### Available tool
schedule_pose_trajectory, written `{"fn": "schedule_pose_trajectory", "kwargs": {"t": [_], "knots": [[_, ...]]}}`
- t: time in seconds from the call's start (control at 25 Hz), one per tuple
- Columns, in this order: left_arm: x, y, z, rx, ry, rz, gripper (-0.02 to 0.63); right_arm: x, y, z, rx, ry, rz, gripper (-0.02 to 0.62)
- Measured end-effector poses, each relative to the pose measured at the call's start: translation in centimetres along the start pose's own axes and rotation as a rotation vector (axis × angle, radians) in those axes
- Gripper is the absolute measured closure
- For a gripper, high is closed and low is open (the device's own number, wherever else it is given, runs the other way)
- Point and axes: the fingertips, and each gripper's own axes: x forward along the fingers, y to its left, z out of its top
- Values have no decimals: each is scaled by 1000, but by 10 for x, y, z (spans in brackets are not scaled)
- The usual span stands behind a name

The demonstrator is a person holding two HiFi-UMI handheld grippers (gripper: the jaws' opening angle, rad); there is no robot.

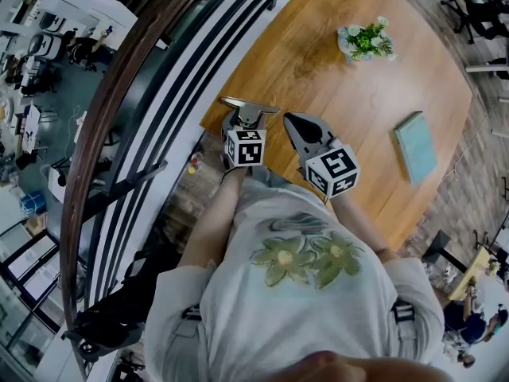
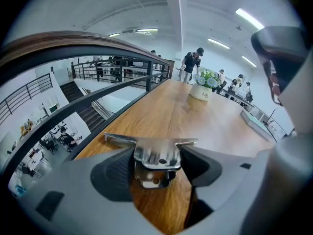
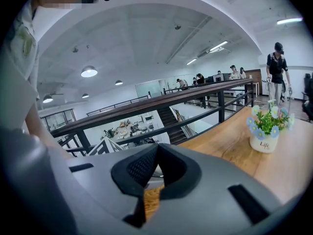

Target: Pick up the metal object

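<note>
Clamping the metal object [image 2: 155, 155] between its pads, the left gripper [image 2: 156, 161] holds it at the wooden table's [image 1: 318, 70] corner, just beside the railing [image 1: 119, 102] — open tabletop runs ahead to a flower pot [image 1: 366, 42]. The right gripper [image 3: 157, 150], alongside, is clenched on nothing. The left gripper view shows the object's folded underside — the head view only its flat top.

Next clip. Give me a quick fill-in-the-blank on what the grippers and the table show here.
1. Of the two grippers, the metal object is clamped in the ____ one.
2. The right gripper is shut on ____.
3. The white pot on the table holds blue ____.

Missing words: left; nothing; flowers
</note>
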Motion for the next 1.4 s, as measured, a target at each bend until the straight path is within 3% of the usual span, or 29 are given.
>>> {"fn": "schedule_pose_trajectory", "kwargs": {"t": [0.68,1.4], "knots": [[-7,10,7,93,-47,-39,304,4,-2,2,-1,-1,-12,589],[-30,16,36,133,-144,-74,305,3,0,7,-5,-11,-22,589]]}}
